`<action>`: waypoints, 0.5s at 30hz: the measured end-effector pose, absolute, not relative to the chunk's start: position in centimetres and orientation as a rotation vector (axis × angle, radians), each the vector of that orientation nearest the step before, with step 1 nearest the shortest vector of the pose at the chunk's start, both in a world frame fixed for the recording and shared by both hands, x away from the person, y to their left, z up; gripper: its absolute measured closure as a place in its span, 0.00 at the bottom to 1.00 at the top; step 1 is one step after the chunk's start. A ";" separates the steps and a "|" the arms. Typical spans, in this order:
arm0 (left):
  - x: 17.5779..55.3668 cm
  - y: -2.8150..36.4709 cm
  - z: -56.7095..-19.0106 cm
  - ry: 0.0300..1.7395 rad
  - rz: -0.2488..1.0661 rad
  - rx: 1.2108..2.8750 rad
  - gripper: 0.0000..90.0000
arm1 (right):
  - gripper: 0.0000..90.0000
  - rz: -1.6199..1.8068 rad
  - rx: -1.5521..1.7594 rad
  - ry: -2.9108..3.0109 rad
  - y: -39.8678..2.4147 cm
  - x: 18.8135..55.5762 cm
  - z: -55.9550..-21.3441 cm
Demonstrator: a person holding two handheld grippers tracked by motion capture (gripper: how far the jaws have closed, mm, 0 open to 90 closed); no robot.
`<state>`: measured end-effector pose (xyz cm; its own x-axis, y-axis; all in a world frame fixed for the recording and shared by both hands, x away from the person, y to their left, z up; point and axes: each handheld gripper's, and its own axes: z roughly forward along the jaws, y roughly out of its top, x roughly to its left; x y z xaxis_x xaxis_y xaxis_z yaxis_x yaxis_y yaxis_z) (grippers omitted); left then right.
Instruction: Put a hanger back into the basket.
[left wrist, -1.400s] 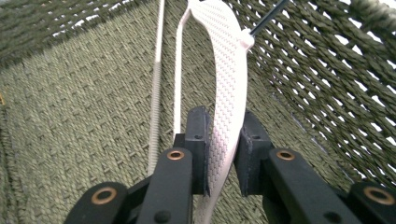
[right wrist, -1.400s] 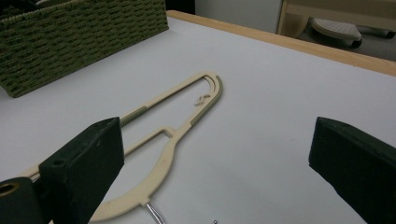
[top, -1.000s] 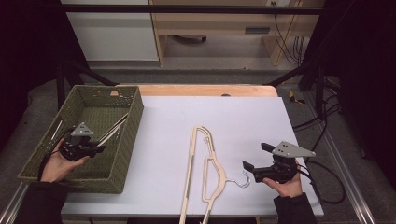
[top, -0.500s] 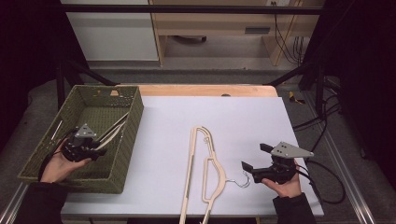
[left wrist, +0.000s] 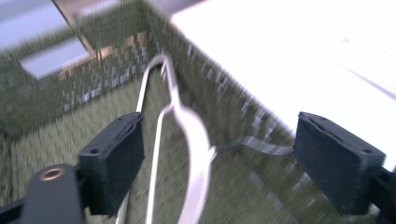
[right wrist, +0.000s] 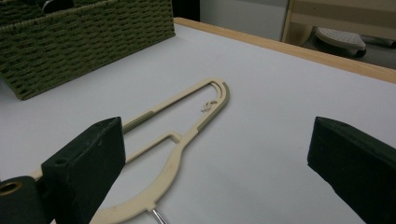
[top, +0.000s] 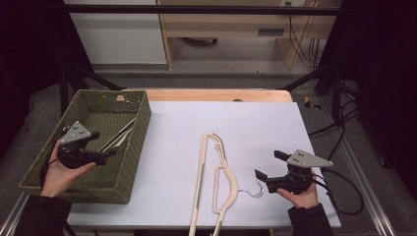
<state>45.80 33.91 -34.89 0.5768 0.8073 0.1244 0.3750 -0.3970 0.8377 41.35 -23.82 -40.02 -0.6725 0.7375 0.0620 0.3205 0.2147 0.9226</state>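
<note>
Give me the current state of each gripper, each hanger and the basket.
left gripper: open, its fingers have just been opening, nothing between them, above the basket.
right gripper: open, empty, beside the beige hanger's hook.
white hanger: released, lying inside the basket, leaning along its wall.
beige hanger: flat on the table, untouched.
basket: upright on the table, holding the white hanger.
table: white surface.

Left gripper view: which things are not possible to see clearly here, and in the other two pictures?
- Hanger in the basket: smeared by motion blur in the left gripper view; its lower end is cut off at the bottom edge.
- Same hanger, high view: the left gripper covers part of it.
- Cream hanger: hook cut off by the right gripper view's bottom edge.
</note>
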 end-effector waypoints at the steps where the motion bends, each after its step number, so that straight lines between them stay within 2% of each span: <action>1: 45.1 33.2 -34.2 0.942 0.700 1.930 0.14 | 0.05 1.463 0.976 2.112 -23.8 41.3 -40.0; 8: 42.8 30.0 -33.1 0.872 0.669 1.783 0.10 | 0.06 1.500 0.962 2.125 -23.7 41.2 -40.0; 15: 41.1 24.6 -34.0 0.766 0.630 1.778 0.10 | 0.07 1.510 0.955 2.159 -23.5 41.2 -40.2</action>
